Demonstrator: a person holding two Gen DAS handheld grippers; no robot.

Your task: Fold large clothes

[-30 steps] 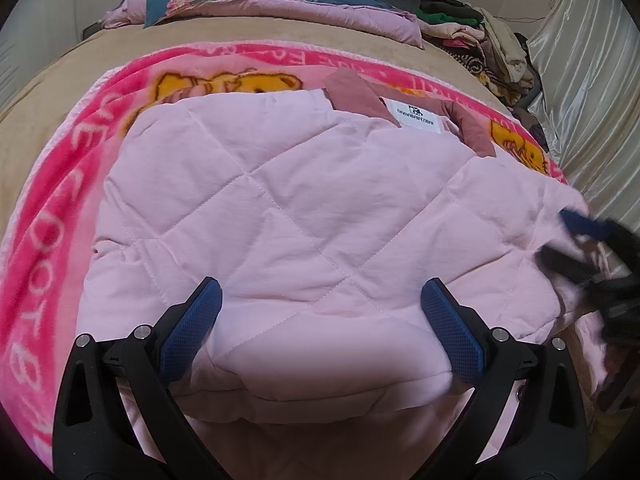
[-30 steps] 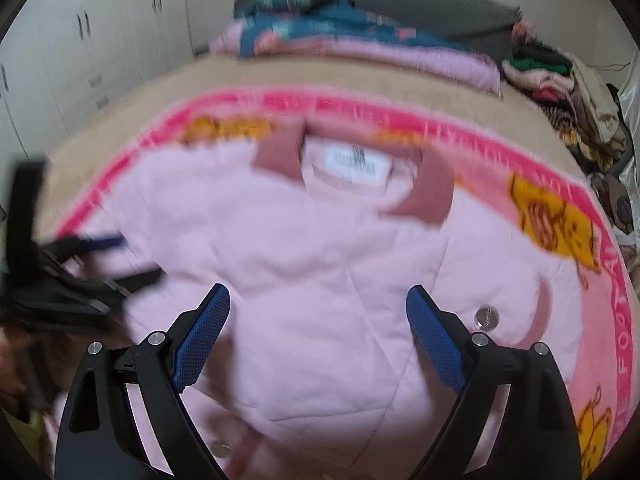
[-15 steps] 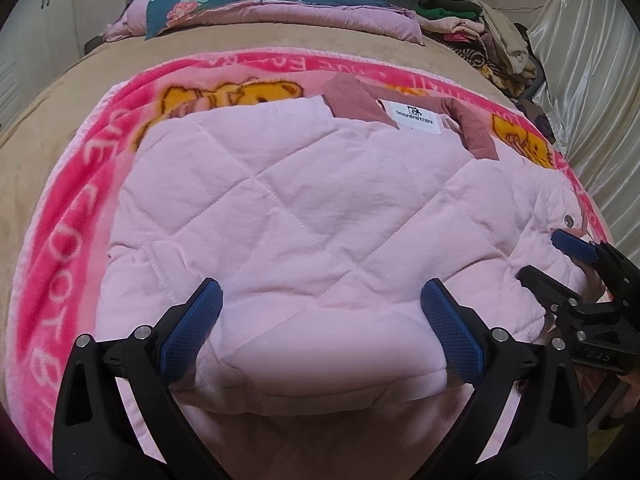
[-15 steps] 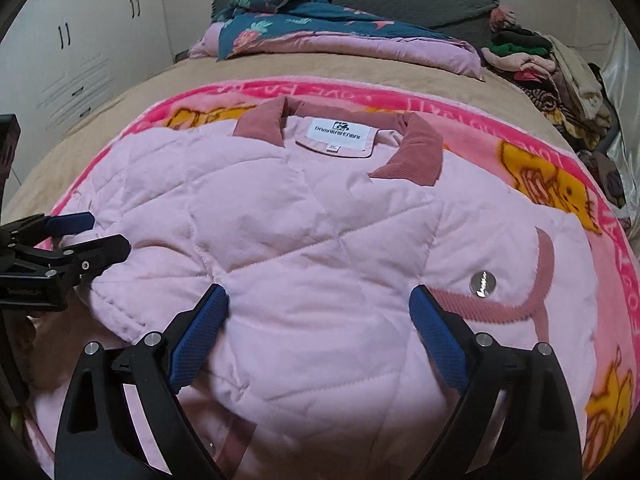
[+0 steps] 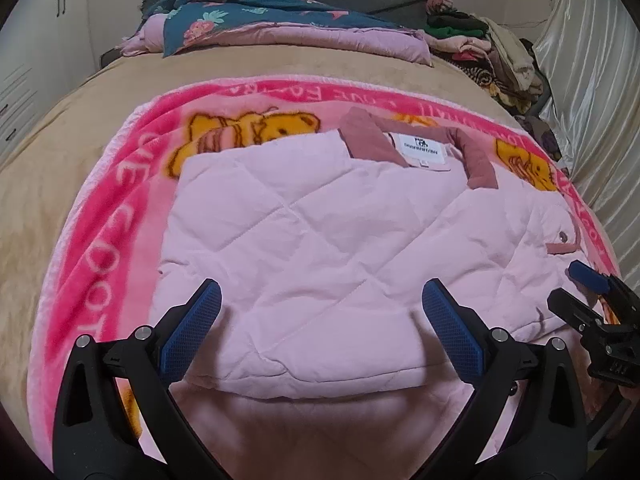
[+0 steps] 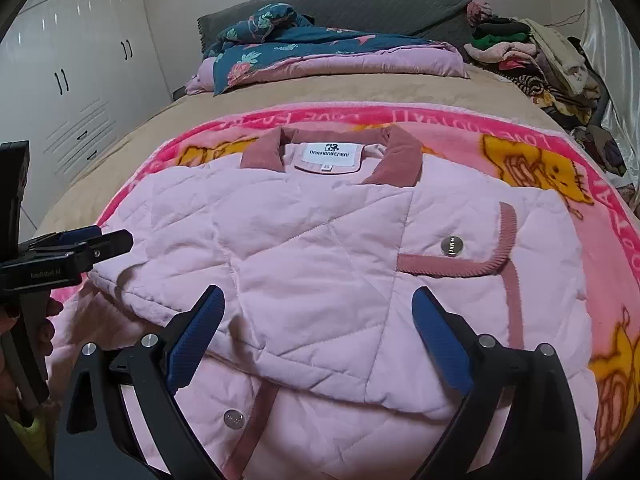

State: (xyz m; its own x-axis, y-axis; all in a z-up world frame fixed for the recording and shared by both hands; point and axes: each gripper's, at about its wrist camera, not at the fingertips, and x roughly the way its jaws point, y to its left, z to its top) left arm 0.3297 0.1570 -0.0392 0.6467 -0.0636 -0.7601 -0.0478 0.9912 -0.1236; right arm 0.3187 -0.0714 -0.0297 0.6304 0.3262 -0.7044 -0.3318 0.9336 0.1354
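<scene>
A pink quilted jacket [image 6: 320, 248] lies spread on a pink cartoon blanket [image 6: 560, 176] across the bed [image 5: 72, 148], its dusty-rose collar [image 6: 400, 160] and white label [image 6: 330, 154] pointing to twelve o'clock, toward the headboard. Both side panels are already turned in over the middle, so the garment forms a rough rectangle; in the right wrist view a trimmed pocket with a metal snap [image 6: 452, 246] sits face up at about three o'clock. The hem end nearest the cameras, at six o'clock, still hangs unfolded under the layered panels.

The left gripper [image 5: 320, 320] hovers above the near edge of the jacket with its fingers [image 5: 192, 332] spread wide and nothing between them. The right gripper [image 6: 316, 328] is likewise apart and empty, poised over the lower middle of the garment. Each one shows in the other's view: the right at four o'clock in the left wrist view, the left at nine o'clock in the right wrist view. They stand at opposite sides of the hem, which suits taking one lower corner each.

The likely next step is lifting the bottom up toward the collar. The padding is thick and springy, so the turned-in panels may slip open if the corners are gripped unevenly.

At the head of the bed a floral quilt [image 5: 248, 20] and a pile of clothes [image 5: 492, 52] rest well apart from the work.
</scene>
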